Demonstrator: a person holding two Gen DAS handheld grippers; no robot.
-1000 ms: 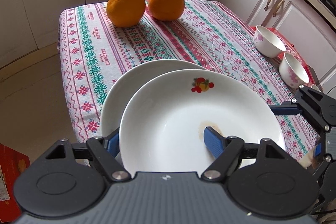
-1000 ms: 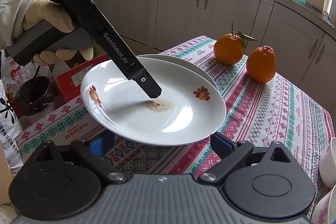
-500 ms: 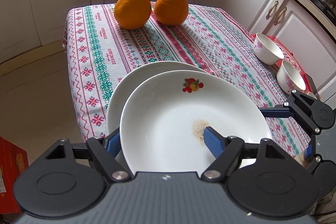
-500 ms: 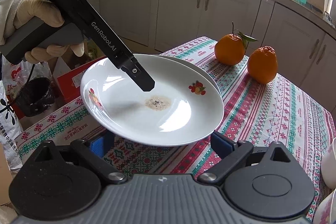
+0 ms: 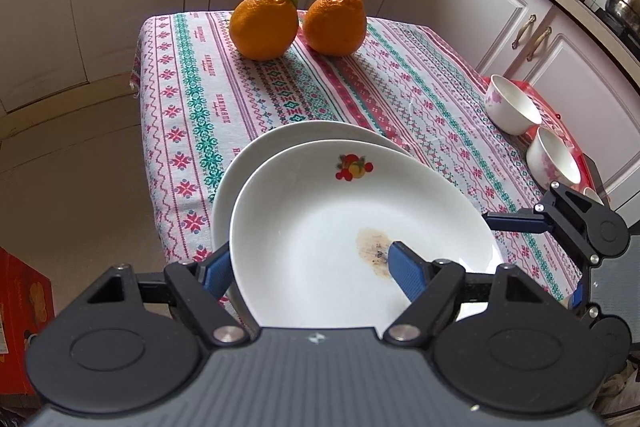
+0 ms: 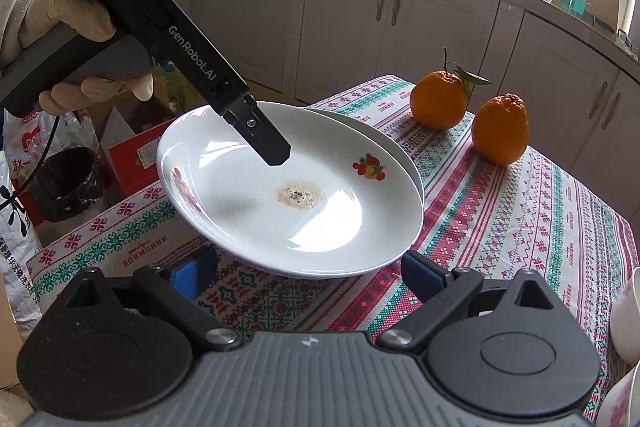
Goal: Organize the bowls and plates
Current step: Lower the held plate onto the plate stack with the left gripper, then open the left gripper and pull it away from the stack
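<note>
Left wrist cam: my left gripper [image 5: 308, 267] is clamped on the rim of the white fruit-print ceramic plate [image 5: 352, 227], centre frame, tilted above a second white plate [image 5: 256, 163], prob. for stacking. Right wrist cam: right gripper [image 6: 304, 275] wide open w/ nothing in it, below the plate, lower centre.

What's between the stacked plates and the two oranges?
Only bare tablecloth between the plates and the oranges; the left wrist view shows it, and the right wrist view agrees.
</note>
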